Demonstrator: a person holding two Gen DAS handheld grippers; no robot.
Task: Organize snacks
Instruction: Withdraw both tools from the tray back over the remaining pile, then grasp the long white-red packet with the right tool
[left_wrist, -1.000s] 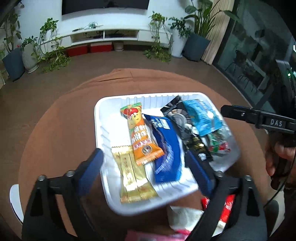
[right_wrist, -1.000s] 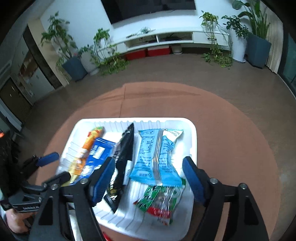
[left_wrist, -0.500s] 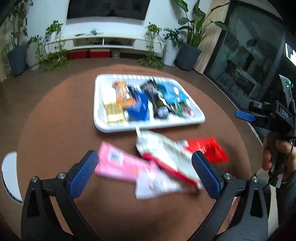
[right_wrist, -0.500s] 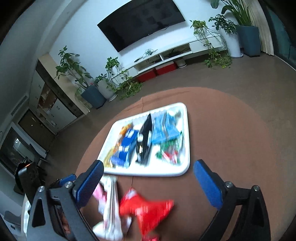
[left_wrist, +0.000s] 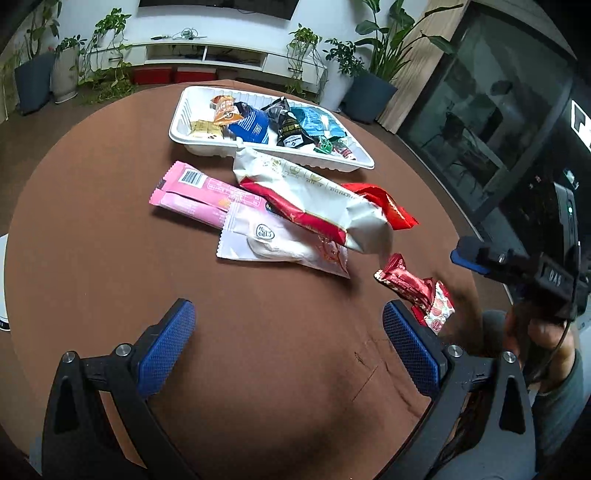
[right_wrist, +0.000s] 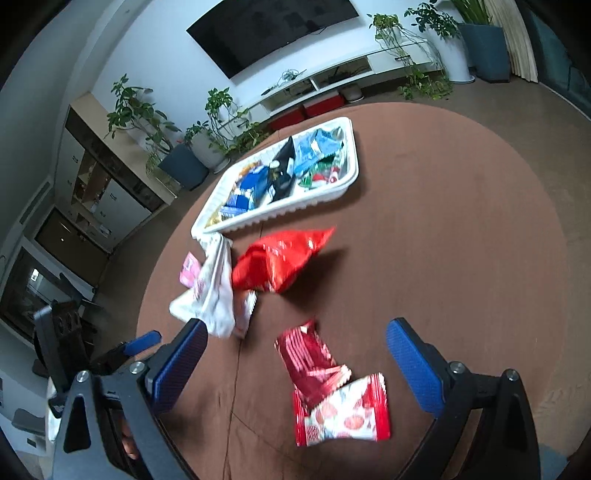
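Now red snack (right_wrist: 312, 363) btwn right fingers (right_wrist: 413, 365) (spread).

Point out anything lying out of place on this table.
Several packets lie loose outside the white tray: a pink packet, a white-and-red bag stacked crookedly over others, and two small red packets apart from the rest.

**Little legible print on the snacks**

The right gripper (left_wrist: 524, 273) carries white letters on its black body, seen upside down, apparently "DAS". The pink packet (left_wrist: 201, 194) shows a barcode whose digits are too small to read. A round logo on the pale wrapper (left_wrist: 280, 243) is illegible.
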